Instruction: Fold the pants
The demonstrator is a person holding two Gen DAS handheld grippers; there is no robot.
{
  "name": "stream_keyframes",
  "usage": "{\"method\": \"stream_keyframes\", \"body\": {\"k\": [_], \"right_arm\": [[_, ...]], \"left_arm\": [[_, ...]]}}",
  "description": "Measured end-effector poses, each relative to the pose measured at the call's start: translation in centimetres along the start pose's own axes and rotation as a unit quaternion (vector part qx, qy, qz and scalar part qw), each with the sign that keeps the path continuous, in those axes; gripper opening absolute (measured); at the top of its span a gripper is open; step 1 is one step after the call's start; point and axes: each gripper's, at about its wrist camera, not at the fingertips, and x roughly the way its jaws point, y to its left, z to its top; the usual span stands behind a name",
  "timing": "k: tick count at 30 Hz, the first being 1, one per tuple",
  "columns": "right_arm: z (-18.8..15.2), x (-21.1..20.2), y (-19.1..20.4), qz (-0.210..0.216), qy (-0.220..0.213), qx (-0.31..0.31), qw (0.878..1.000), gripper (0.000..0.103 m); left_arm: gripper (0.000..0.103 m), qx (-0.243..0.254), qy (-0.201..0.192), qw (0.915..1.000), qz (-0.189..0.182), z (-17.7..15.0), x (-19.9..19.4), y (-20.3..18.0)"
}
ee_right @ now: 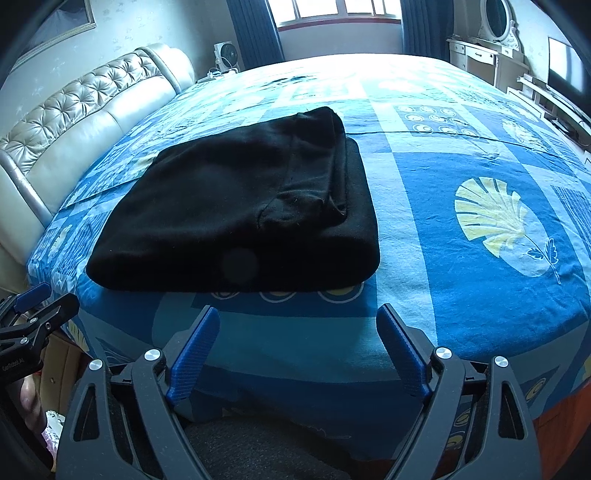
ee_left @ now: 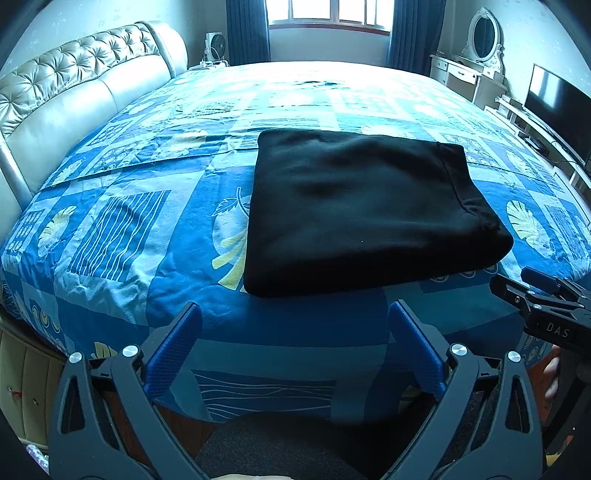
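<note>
The black pants [ee_left: 362, 210] lie folded into a thick rectangle on the blue patterned bed [ee_left: 147, 229]. In the right wrist view the pants [ee_right: 240, 206] sit ahead and to the left, with the waistband edge on top at the right. My left gripper [ee_left: 295, 314] is open and empty, held just short of the pants' near edge. My right gripper [ee_right: 297, 317] is open and empty, also just short of the near edge. Each gripper shows at the side of the other's view: the right gripper [ee_left: 539, 291] and the left gripper [ee_right: 40, 302].
A tufted cream headboard [ee_left: 74, 88] runs along the left. A window [ee_left: 328, 11] with blue curtains is at the far end. A white dressing table with an oval mirror [ee_left: 480, 40] and a TV [ee_left: 554, 107] stand on the right. The bed's near edge [ee_right: 332, 435] is right below the grippers.
</note>
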Motion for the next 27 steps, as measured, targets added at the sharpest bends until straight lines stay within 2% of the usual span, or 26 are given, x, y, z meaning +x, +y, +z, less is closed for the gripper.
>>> {"method": "stream_keyframes", "body": {"k": [11,18,22,25,27], "right_arm": [[-0.1,0.1,0.3,0.001,0.003,-0.006,1.0,0.086],[-0.2,0.1,0.4,0.002,0.004,-0.008,1.0,0.086],[-0.3,0.2,0.4,0.006,0.004,-0.009,1.0,0.086],[-0.3,-0.1,0.5,0.014,0.009,-0.007,1.0,0.086],[0.4,-1.2,0.9,0.03,0.006,-0.009,1.0,0.086]], "left_arm": [[0.101,0.005,-0.003,1.0,0.001,0.0,-0.2,-0.3],[0.101,0.021,-0.011,0.9995,0.021,0.0,-0.5,-1.0],[0.101,0.01,-0.032,0.9994,0.007,0.1,-1.1,-1.2],[0.101,-0.006,-0.037,0.9985,-0.04,1.5,-2.1,-0.8],[0.101,-0.021,-0.051,0.9972,-0.051,2.9,-2.8,0.3]]}}
